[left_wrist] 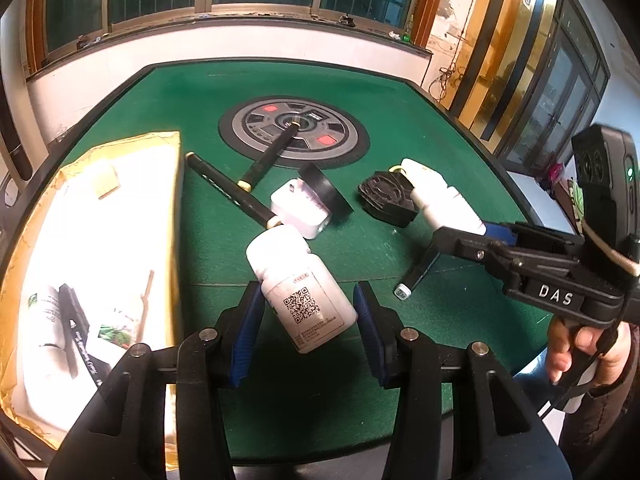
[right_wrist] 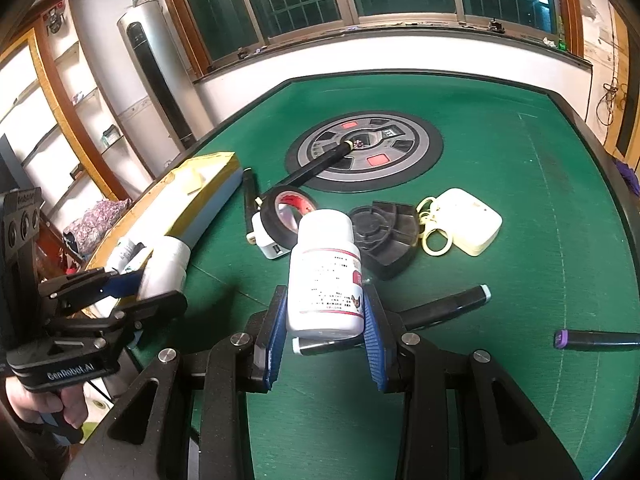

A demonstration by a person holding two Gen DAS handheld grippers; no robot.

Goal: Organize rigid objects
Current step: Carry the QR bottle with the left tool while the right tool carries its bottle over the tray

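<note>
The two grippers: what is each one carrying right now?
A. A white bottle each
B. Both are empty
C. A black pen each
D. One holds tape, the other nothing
A. The left gripper has a white bottle with a QR label between its blue pads, and the right gripper clamps another white bottle.

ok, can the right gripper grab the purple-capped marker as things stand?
Probably not yet: the right gripper is shut on a white bottle, so its jaws are full. The purple-capped marker itself lies uncovered on the table.
</note>
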